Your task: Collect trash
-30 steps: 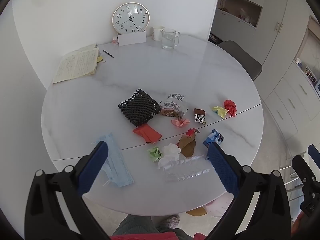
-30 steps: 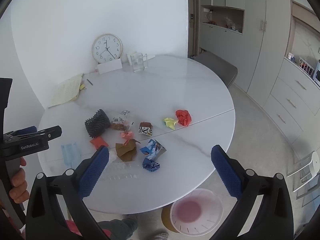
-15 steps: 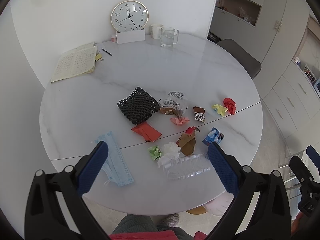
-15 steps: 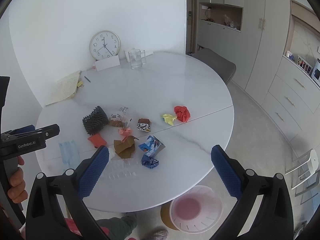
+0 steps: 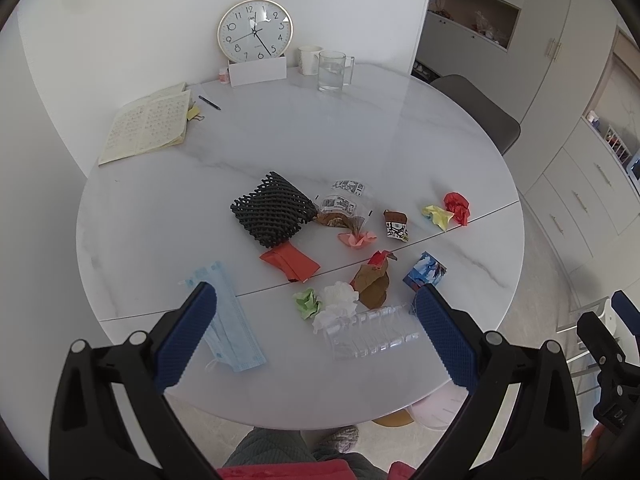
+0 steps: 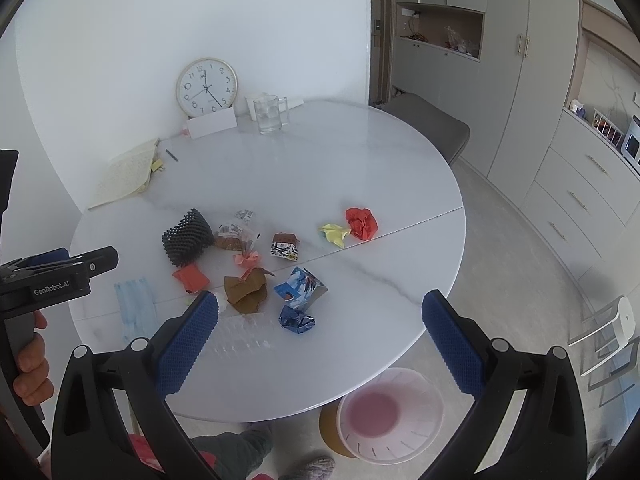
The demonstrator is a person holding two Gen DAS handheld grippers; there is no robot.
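Change: both views have drifted only slightly over the last second; the litter has not moved and both grippers stay spread, holding nothing.
Trash: a loose scatter near the middle and front of the round white table (image 5: 400,128), none of it picked up.
Black pieces: a mesh foam sleeve (image 5: 272,210) lies flat, touching a red packet (image 5: 290,262) at its near edge.
Wrappers: clear printed wrappers (image 5: 338,206) just right of the sleeve, a pink paper wad (image 5: 357,238) and a small brown snack pack (image 5: 396,226) beside them.
Crumpled paper: a yellow scrap (image 5: 438,215) touching a red ball (image 5: 457,207) at the right; a green wad (image 5: 307,303) and white tissue (image 5: 338,300) near the front.
Others: brown paper (image 5: 372,282), a blue printed carton (image 6: 301,286) with a crushed blue foil (image 6: 297,319) in front of it, a clear plastic tray (image 5: 372,334), a blue face mask (image 5: 228,316) at the left.
Left gripper (image 5: 316,338): released, fingers wide, above the front edge.
Right gripper (image 6: 320,344): released, empty, over the table's front right.
Bin: a pink bin (image 6: 390,412) on the floor under the table edge.
Far side: clock (image 5: 255,31), glass mug (image 5: 332,71), open notebook (image 5: 150,124).
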